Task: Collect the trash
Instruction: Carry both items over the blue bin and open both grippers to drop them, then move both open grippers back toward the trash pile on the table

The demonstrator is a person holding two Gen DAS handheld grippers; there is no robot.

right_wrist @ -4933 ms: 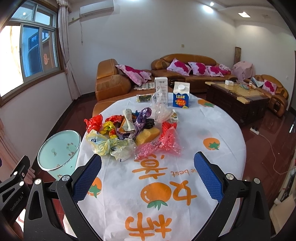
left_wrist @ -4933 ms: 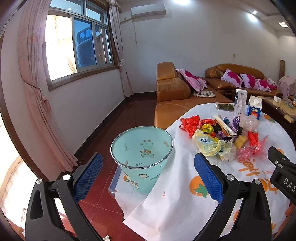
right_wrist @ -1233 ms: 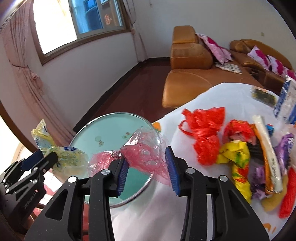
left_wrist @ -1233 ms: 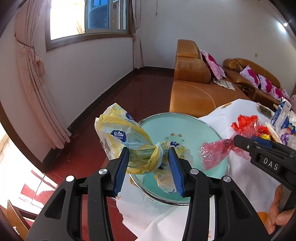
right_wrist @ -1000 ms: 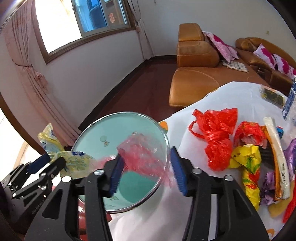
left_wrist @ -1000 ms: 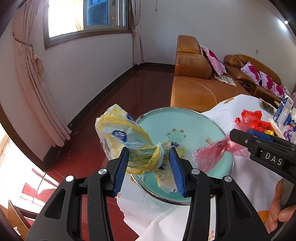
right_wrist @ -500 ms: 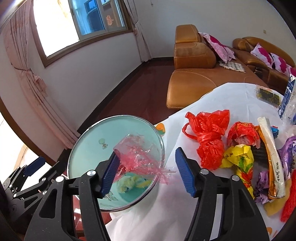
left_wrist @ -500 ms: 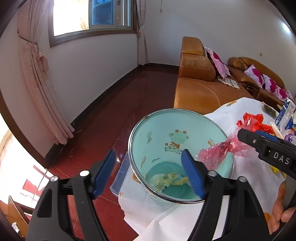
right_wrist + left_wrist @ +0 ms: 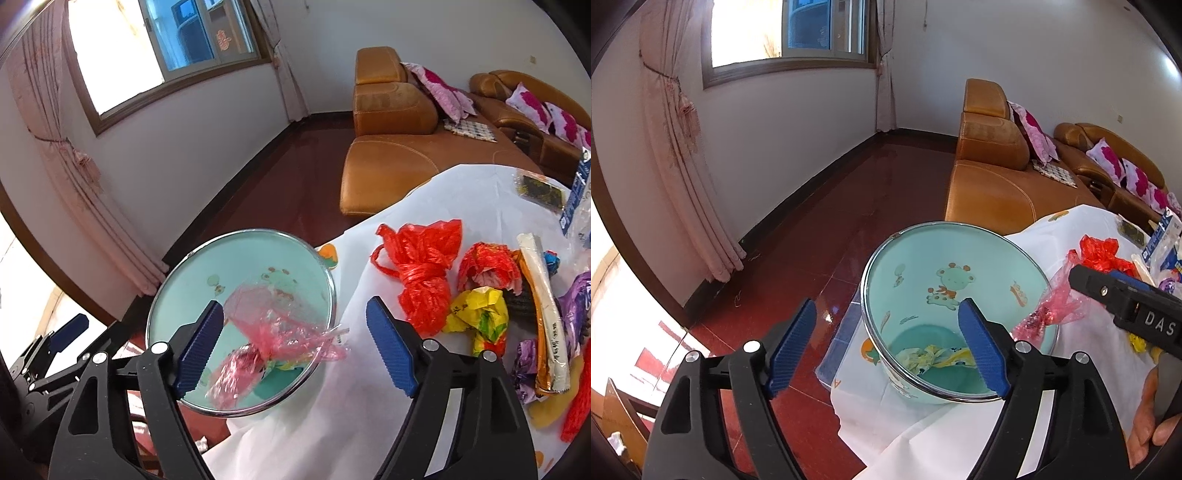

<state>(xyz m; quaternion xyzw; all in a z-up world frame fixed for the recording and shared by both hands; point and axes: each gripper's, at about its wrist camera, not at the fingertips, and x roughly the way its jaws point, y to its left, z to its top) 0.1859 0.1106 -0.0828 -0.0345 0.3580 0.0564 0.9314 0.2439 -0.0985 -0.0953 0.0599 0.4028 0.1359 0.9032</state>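
Note:
A mint green waste bin [image 9: 923, 258] with cartoon prints stands at the table's left edge; it also shows in the right wrist view [image 9: 207, 273]. A yellow wrapper [image 9: 931, 356] lies at its bottom. My left gripper [image 9: 886, 343] is open and empty above the bin. My right gripper [image 9: 295, 339] is open over the bin's rim; a pink clear plastic wrapper [image 9: 273, 328] hangs loose between its fingers, over the rim, and shows in the left wrist view [image 9: 1049, 306]. A pile of trash lies on the table: a red bag [image 9: 421, 266], a yellow wrapper [image 9: 476, 314].
The table has a white cloth [image 9: 369, 406] with orange prints. A brown leather sofa [image 9: 391, 147] stands beyond the table. Red floor [image 9: 831, 240], curtain [image 9: 676, 147] and wall lie left of the bin. Cartons [image 9: 1163, 240] stand at the far right.
My left gripper opened and the yellow wrapper dropped into the bin. My right gripper opened wider, and the pink wrapper is loose over the rim.

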